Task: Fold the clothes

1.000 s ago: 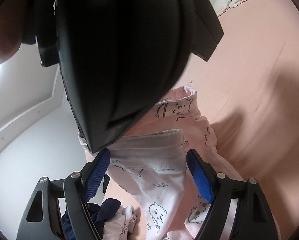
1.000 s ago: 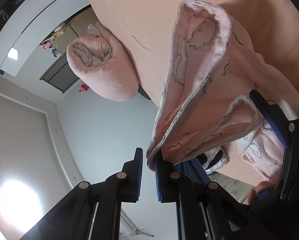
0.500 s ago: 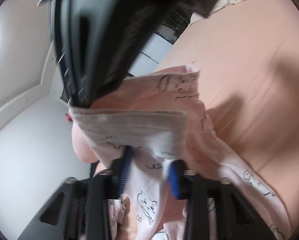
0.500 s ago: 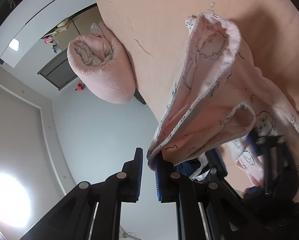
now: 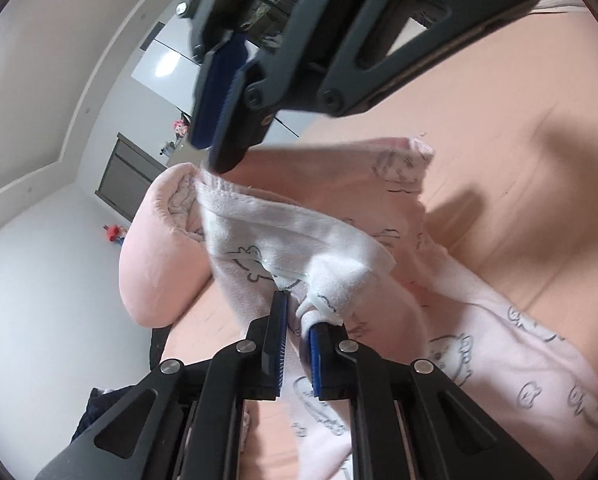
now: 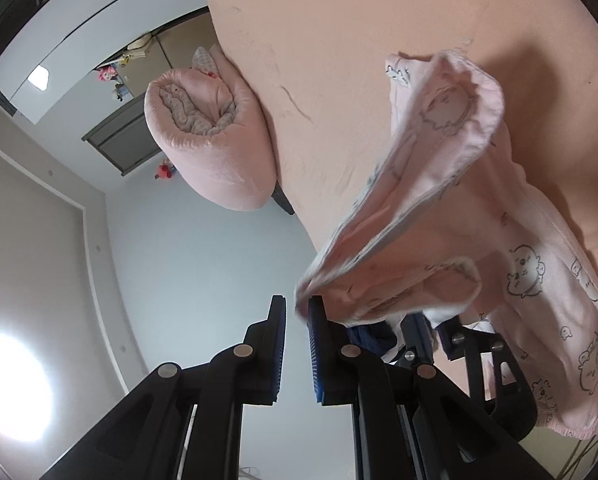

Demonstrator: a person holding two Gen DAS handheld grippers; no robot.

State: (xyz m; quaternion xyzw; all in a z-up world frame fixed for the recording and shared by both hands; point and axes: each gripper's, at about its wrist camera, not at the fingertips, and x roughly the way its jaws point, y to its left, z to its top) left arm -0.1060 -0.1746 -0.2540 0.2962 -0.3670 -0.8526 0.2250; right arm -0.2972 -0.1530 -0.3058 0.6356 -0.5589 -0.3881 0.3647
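Gripping a bunched fold of the pink garment [image 5: 339, 240], the left claw [image 5: 295, 312] has its blue pads pressed on the white inner edge of the cloth, with fabric squeezed out beside the right-hand pad. The garment is pale pink with small printed cartoon animals, and it hangs stretched between the two claws above the peach bed sheet [image 5: 499, 112]. In the left wrist view the right claw [image 5: 215, 152] reaches in over the garment from above, its tip closed on the garment's upper hem corner. In the right wrist view that same right claw [image 6: 297, 308] is closed on a thin pinch of the garment's edge [image 6: 439, 200], the pads nearly together with only cloth between them; the left claw [image 6: 427, 328] shows just beyond, beneath a drooping loop of the garment, and its pads are partly hidden by the cloth there. From the grips the garment trails down and away toward the sheet, its far hem lying against the bed. Beside the garment, at the bed's edge, sits a rolled pink blanket [image 6: 211, 148] with a grey quilted inside. Below the garment a dark navy cloth [image 5: 91, 412] peeks out behind the left claw's frame.
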